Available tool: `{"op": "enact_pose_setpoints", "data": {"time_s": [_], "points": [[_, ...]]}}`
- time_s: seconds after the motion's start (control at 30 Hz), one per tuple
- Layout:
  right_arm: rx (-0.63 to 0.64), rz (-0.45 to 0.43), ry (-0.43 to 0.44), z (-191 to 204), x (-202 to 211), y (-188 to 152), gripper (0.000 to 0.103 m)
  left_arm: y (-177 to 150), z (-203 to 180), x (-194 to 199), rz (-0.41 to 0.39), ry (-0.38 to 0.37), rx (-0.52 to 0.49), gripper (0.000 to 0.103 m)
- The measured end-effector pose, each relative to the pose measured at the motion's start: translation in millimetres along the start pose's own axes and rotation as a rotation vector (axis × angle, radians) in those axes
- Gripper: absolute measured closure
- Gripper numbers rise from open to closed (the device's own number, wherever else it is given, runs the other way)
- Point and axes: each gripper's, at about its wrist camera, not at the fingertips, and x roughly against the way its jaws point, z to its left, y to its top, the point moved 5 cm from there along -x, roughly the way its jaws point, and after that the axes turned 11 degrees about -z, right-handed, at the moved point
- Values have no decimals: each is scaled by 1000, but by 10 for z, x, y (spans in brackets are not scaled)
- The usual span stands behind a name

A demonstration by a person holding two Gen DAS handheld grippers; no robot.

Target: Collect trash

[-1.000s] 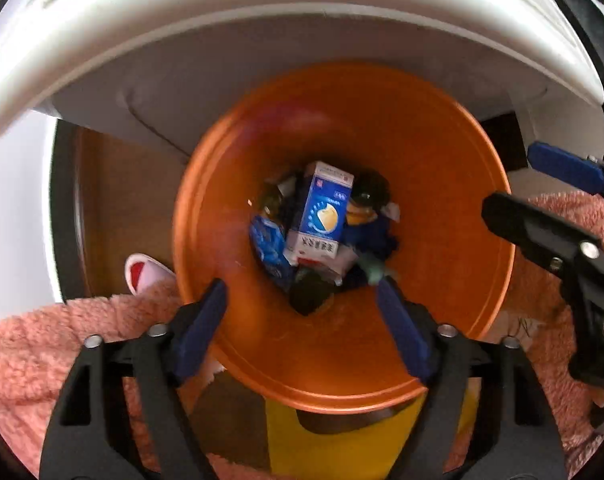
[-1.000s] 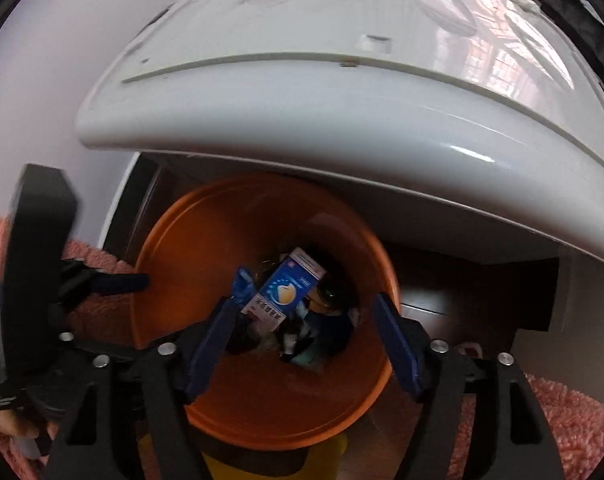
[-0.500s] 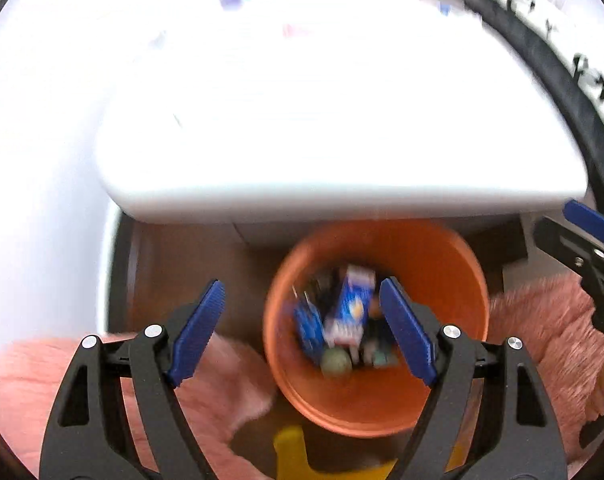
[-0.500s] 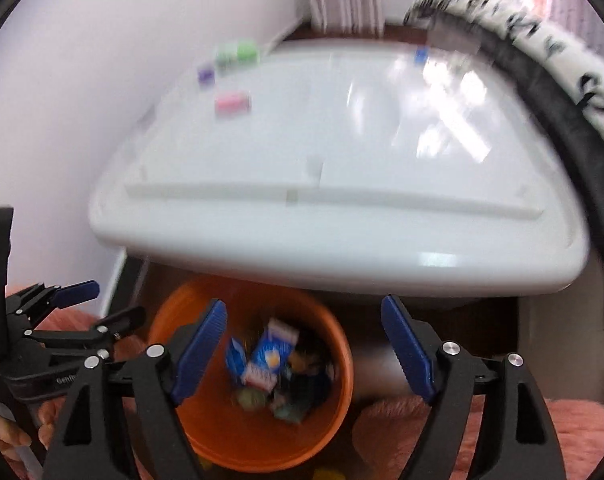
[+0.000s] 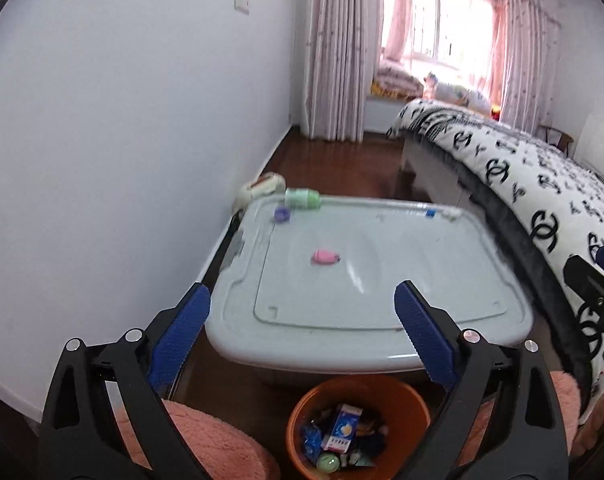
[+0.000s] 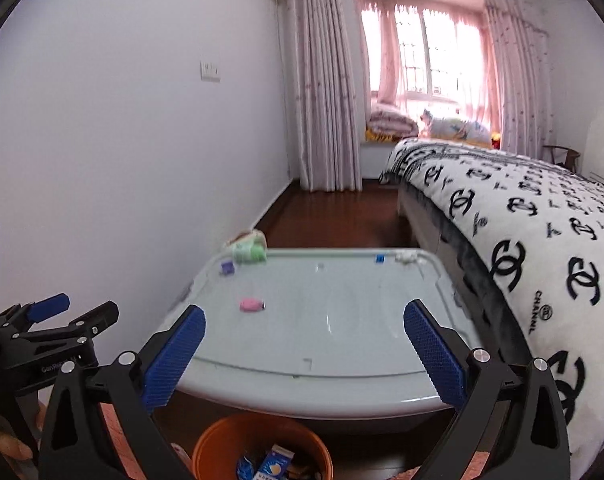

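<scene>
The orange bin [image 5: 358, 424] of trash sat below both empty grippers, left [image 5: 302, 332] and right [image 6: 304, 354], jaws just spread wide; its contents were partly cropped.

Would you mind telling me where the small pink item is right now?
The small pink item lies on the pale storage-box lid, left of its middle, nearer than the green bottle and purple piece.

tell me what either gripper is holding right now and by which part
Nothing: the left gripper and right gripper both stand open and empty.
</scene>
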Motion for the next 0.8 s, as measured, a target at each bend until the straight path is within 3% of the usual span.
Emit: {"op": "enact_pose_setpoints", "data": {"time_s": [0.23, 0.8], "points": [[-18, -42, -14, -48, 229, 101, 5, 156, -83, 257, -59, -16, -7, 12], [-27, -58, -41, -120, 420, 121, 5, 199, -114, 404, -75, -8, -13, 12]]}}
